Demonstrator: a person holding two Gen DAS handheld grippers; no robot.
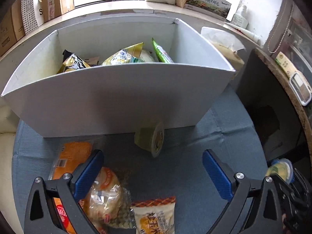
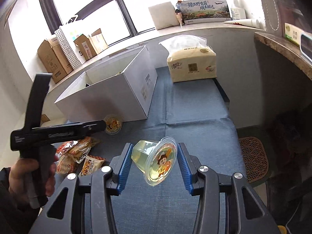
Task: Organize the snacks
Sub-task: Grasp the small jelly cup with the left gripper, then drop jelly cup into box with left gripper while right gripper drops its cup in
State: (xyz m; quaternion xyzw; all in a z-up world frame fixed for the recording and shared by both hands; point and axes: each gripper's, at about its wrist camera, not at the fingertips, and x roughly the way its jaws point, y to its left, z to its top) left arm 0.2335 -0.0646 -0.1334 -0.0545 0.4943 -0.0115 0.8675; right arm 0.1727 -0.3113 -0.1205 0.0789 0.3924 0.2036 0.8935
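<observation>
1. Your right gripper (image 2: pixel 154 163) is clamped on a jelly cup (image 2: pixel 156 161) — cup tilted, lid facing the cam, lifted off the blue cloth (image 2: pixel 195 136).
2. Your left gripper (image 1: pixel 153 167) is spread wide, nothing btwn the fingers; snack packets (image 1: pixel 105 193) lie right under it.
3. A 2nd jelly cup (image 1: pixel 151 138) lies on its side, just beside the white box (image 1: pixel 117 97) front wall.
4. Box already holds several snack bags (image 1: pixel 124 55).
5. Tissue pack (image 2: pixel 192 64) sits beyond, to the right of the box.

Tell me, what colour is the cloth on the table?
The tablecloth is blue-grey, a plain weave with fold creases. It shows best in the right wrist view.
</observation>
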